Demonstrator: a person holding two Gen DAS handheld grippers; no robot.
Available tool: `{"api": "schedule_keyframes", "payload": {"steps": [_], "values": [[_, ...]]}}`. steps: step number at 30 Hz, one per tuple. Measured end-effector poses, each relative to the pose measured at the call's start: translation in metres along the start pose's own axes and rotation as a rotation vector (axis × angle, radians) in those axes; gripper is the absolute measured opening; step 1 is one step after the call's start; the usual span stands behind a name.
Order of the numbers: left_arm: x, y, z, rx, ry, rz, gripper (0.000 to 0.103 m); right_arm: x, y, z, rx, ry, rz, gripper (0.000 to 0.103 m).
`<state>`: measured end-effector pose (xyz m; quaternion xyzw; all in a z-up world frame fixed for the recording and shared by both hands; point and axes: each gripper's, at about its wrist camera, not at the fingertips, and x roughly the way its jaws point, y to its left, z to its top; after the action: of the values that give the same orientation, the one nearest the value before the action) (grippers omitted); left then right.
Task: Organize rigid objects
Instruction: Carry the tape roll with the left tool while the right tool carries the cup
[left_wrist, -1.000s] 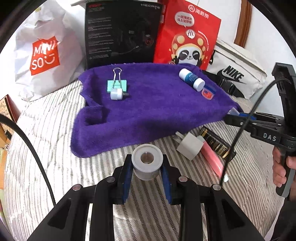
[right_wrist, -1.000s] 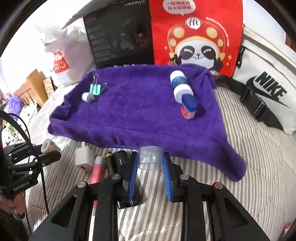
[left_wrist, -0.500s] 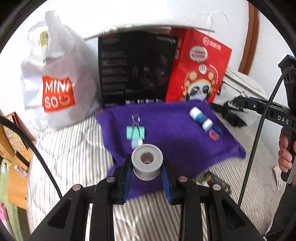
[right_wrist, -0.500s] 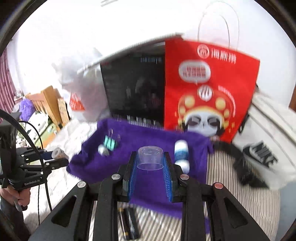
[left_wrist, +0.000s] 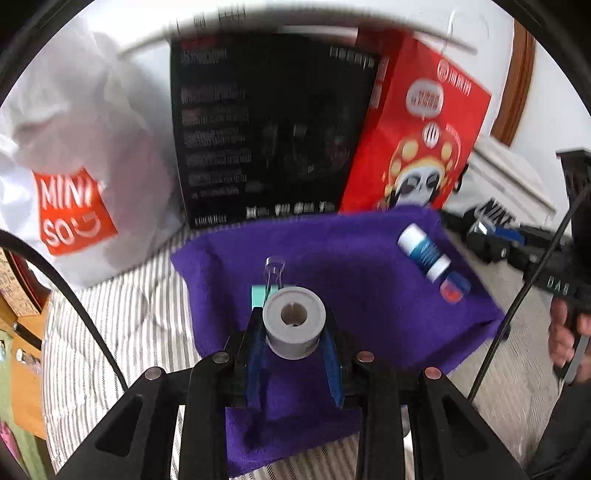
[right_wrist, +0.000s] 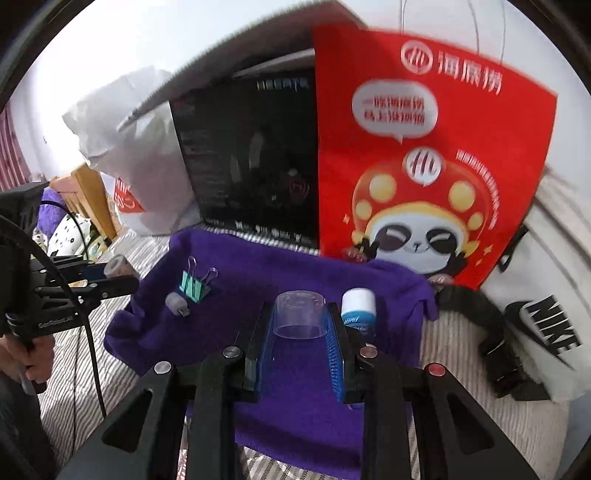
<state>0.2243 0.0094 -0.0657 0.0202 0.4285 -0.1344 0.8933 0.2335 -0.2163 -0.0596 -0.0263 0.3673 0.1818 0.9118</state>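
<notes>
My left gripper (left_wrist: 293, 326) is shut on a grey ring-shaped roll (left_wrist: 294, 325), held above the purple towel (left_wrist: 351, 266). My right gripper (right_wrist: 300, 321) is shut on a clear plastic cap (right_wrist: 300, 319) over the same towel (right_wrist: 258, 288). On the towel lie a teal binder clip (right_wrist: 192, 286), a small grey cylinder (right_wrist: 176, 304), a white and blue bottle (left_wrist: 424, 254) and a red and blue item (left_wrist: 454, 290). In the left wrist view the roll hides most of the clip. The left gripper (right_wrist: 110, 275) shows at the left edge of the right wrist view.
Behind the towel stand a black box (left_wrist: 266, 133), a red panda bag (right_wrist: 424, 158) and a white Miniso bag (left_wrist: 70, 177). A white Nike bag (right_wrist: 546, 314) with a black strap lies to the right. The striped bedding (left_wrist: 110, 332) surrounds the towel. A hand (left_wrist: 565, 339) grips the right handle.
Both grippers have risen and moved forward over the purple towel, each still holding its object. The loose items on the bedding in front of the towel have dropped out of view.
</notes>
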Motion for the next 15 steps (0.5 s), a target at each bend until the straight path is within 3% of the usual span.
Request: {"api": "schedule_keyframes", "payload": {"steps": [15], "values": [[0.02,0.016,-0.022,-0.013,0.036,-0.017,0.028,0.056,-0.011,-0.022,-0.003,0.147,0.015,0.027]]}}
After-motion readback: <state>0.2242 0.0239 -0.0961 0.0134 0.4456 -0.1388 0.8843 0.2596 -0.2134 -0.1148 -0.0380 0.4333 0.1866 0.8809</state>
